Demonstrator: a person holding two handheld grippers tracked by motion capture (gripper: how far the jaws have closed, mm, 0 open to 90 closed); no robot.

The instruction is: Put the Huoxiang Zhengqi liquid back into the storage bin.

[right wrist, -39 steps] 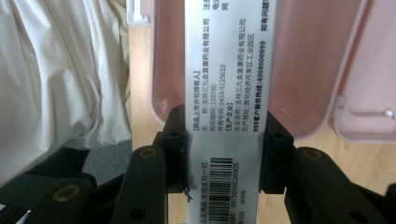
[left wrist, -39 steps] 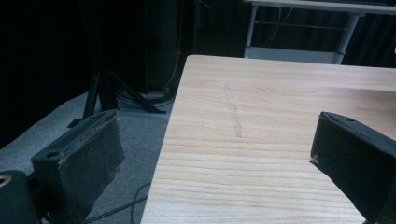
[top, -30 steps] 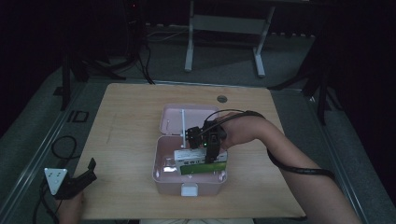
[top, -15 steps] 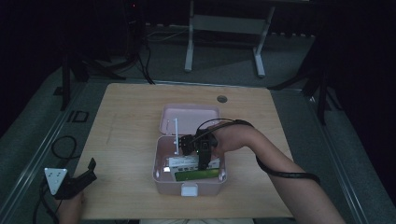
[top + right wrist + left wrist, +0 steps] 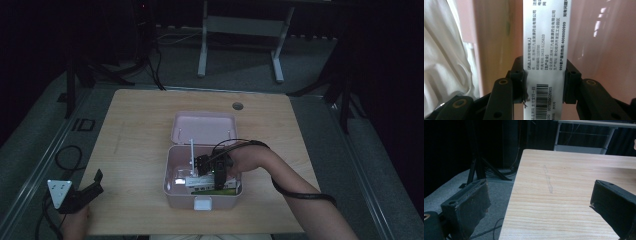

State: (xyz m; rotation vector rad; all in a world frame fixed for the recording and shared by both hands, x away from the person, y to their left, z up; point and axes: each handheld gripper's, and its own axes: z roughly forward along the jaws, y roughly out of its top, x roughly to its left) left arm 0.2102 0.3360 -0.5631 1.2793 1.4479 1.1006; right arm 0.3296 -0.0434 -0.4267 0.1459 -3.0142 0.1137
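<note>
A pink box [image 5: 172, 196] stands open on the wooden table [image 5: 135, 130], its lid [image 5: 204, 127] leaning back. My right gripper [image 5: 214, 172] reaches down into it, shut on a white carton [image 5: 197, 181]. In the right gripper view the jaws of the right gripper [image 5: 545, 82] pinch both long sides of this white carton [image 5: 545, 37], which bears a barcode and printed text. A green carton [image 5: 226, 189] lies along the box's front wall. My left gripper [image 5: 92, 184] rests at the table's near left corner. Its jaws stand wide apart over bare wood, the left gripper [image 5: 539, 197] holding nothing.
A thin white stick [image 5: 191, 155] stands upright inside the pink box. White cloth [image 5: 444, 50] lies left of the held carton, pink wall [image 5: 599, 37] to its right. A round hole [image 5: 238, 106] marks the table's far side. A table frame [image 5: 240, 30] stands beyond.
My right gripper has moved from the back of the pink box toward its front and lower into it, carrying the white carton. The left gripper has stayed put.
</note>
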